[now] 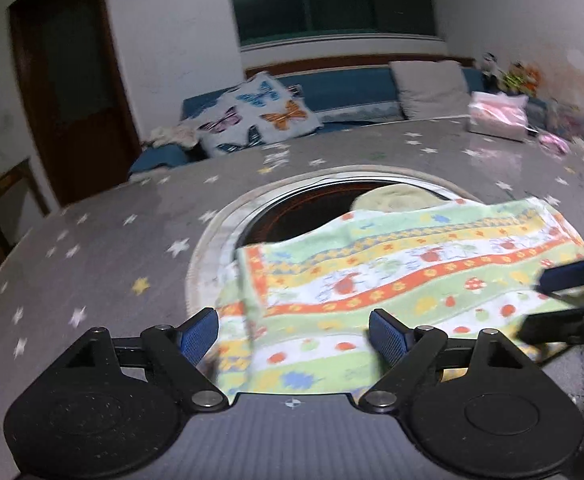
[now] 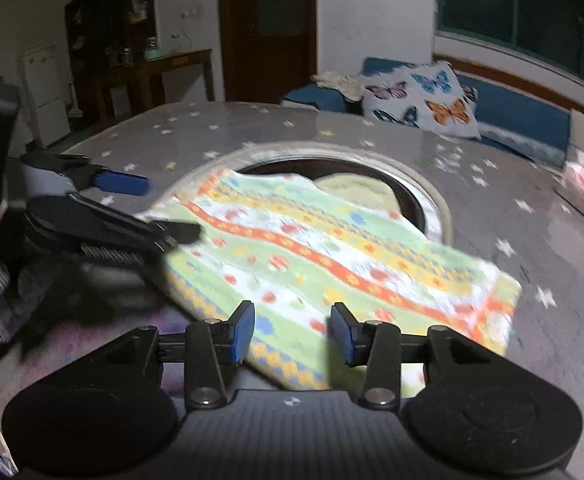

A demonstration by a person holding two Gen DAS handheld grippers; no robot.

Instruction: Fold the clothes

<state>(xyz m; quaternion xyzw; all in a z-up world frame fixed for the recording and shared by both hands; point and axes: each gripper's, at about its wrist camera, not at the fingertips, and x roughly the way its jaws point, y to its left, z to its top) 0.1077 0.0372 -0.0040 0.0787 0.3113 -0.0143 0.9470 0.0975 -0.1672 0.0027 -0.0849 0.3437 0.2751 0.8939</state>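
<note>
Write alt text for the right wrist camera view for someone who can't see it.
A colourful patterned cloth lies folded on a grey star-print table, partly covering a round recess. The right claw hangs open over its near edge; the left claw is open at the cloth's left edge.

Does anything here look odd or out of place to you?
Yes: the colorful towel lies askew, partly draped over the round opening in the middle of the table, with another pale cloth down inside that recess.
</note>
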